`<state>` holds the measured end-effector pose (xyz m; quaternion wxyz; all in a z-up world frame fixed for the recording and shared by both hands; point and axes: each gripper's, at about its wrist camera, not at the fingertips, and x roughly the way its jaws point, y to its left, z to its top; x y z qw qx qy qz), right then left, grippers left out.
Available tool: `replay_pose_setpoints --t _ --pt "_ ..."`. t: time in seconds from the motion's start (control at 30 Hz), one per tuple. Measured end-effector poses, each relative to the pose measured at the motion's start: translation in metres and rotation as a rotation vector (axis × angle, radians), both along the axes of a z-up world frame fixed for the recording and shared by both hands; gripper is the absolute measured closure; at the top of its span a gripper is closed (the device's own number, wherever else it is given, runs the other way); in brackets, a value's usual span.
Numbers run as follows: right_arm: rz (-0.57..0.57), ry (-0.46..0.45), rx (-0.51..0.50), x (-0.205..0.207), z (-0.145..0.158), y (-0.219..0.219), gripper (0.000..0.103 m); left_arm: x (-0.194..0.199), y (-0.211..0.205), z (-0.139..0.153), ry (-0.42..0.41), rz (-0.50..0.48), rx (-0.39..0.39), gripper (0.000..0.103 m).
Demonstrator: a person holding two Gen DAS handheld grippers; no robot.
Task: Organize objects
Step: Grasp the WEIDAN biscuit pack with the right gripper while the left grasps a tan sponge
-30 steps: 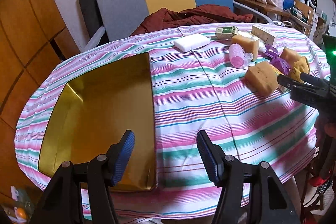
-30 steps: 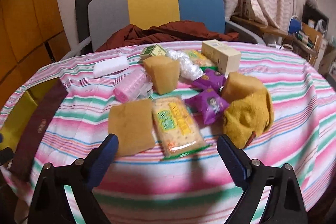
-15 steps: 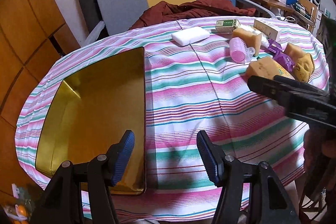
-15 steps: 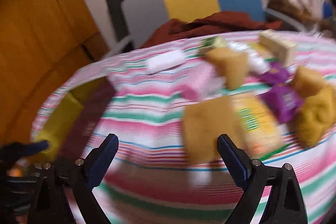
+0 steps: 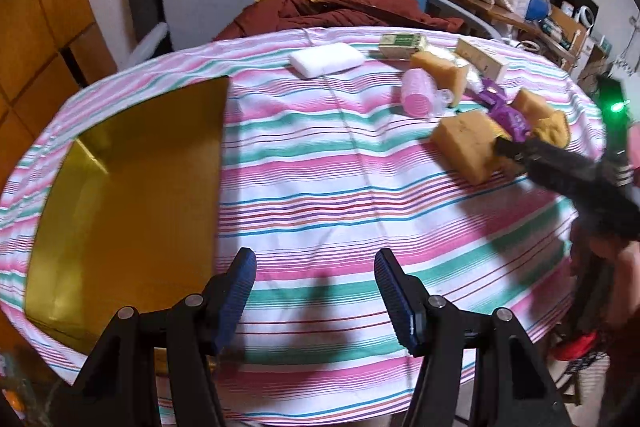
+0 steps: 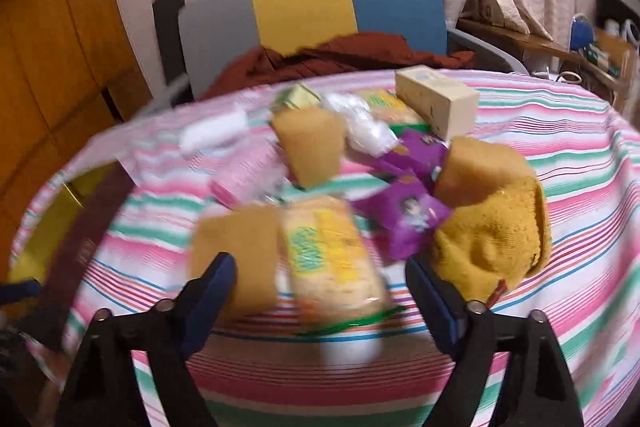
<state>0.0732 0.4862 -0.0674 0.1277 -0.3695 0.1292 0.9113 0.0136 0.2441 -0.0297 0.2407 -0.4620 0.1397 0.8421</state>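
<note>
A gold tray (image 5: 120,195) lies empty at the table's left. My left gripper (image 5: 312,291) is open and empty above the cloth just right of the tray. A pile of objects lies at the right: yellow sponges (image 5: 466,143), a pink roll (image 5: 418,95), purple packets (image 5: 508,115), a white bar (image 5: 326,59). In the blurred right wrist view my right gripper (image 6: 322,287) is open, its fingers on either side of a cracker packet (image 6: 332,263) and a sponge (image 6: 240,247). A mustard cloth (image 6: 492,247) lies to the right.
A striped cloth (image 5: 320,187) covers the round table. A chair with a red garment (image 5: 340,11) stands behind it. A cream box (image 6: 438,103) and a green box (image 5: 402,45) sit at the far side. Shelves with clutter stand at the right.
My right gripper swung left, then back toward the pile and lower over the cracker packet. My left gripper shifted slightly right. Nothing was taken hold of.
</note>
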Motion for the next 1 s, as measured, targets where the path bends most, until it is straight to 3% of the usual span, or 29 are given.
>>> replay_pose_setpoints --t 0.2,0.33,0.47,0.6,0.8,0.87,1.0 --pt "0.053 0.002 -0.097 -0.012 -0.008 0.016 0.020 -0.004 0.012 0.002 -0.040 -0.023 0.068 0.041" --pt "0.101 0.021 -0.254 -0.015 -0.014 0.023 0.020 -0.009 0.021 0.001 -0.072 -0.032 0.108 0.041" --pt "0.064 0.018 -0.174 0.000 -0.008 0.026 0.024 -0.015 0.027 0.000 -0.109 -0.031 0.170 0.041" --pt "0.083 -0.050 -0.068 0.000 -0.012 0.021 0.035 -0.019 0.042 0.000 -0.141 -0.042 0.224 0.041" --pt "0.098 -0.030 -0.144 -0.011 -0.013 0.020 0.035 -0.024 0.064 -0.005 -0.167 -0.058 0.216 0.041" --pt "0.140 -0.018 -0.136 -0.013 -0.009 0.013 0.035 -0.026 0.068 -0.007 -0.167 -0.061 0.212 0.041" --pt "0.068 -0.009 -0.066 -0.009 -0.004 0.017 0.036 -0.032 0.073 -0.011 -0.167 -0.064 0.213 0.041"
